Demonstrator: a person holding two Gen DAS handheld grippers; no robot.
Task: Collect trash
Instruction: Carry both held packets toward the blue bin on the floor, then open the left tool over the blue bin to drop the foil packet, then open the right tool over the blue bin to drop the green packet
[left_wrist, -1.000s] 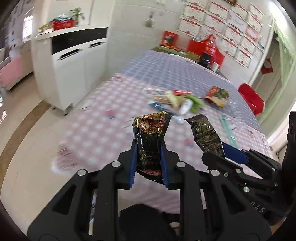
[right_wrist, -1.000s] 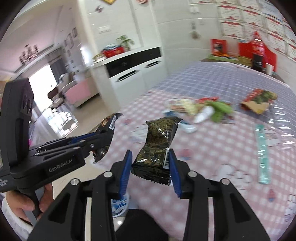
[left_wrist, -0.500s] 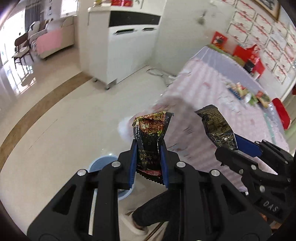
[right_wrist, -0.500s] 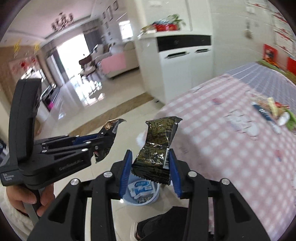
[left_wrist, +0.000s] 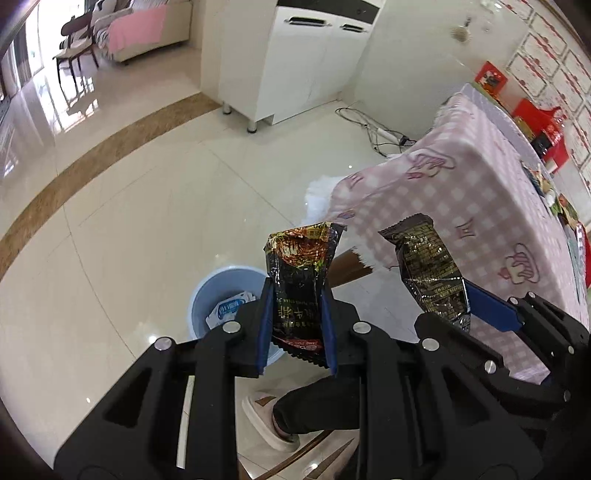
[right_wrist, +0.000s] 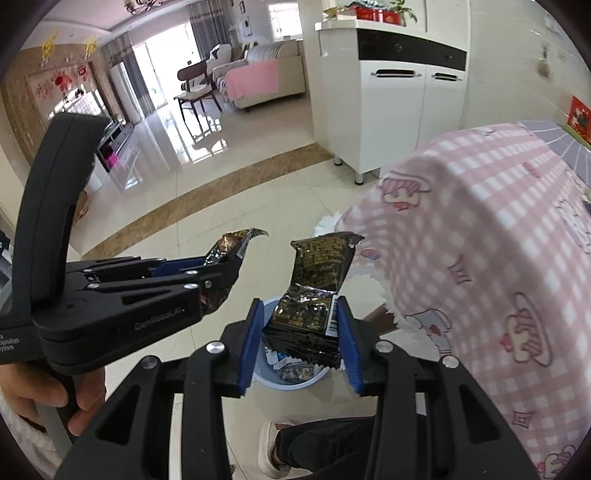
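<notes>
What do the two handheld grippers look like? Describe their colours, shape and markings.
Both the left gripper and the right gripper are matte black plastic with angular cut-out linkage arms, silver pivot screws and blue finger pads. The left one has a curved black handle and faint raised lettering on its side, too blurred to read.

Two wrappers held over the bin

The left claw (left_wrist: 297, 328) clamped a red-black wrapper (left_wrist: 301, 284) above the blue bin (left_wrist: 207, 291); the right claw (left_wrist: 469, 314) gripped a gold-black wrapper (left_wrist: 430, 273).

The bin (right_wrist: 291, 382) below the right jaws is mostly hidden behind the wrapper (right_wrist: 314, 302) and fingers (right_wrist: 251, 336); its contents are too small to read. Beside them, the tablecloth (right_wrist: 480, 258) is blurred. The leg (left_wrist: 317, 410) under the left jaws is cut off.
</notes>
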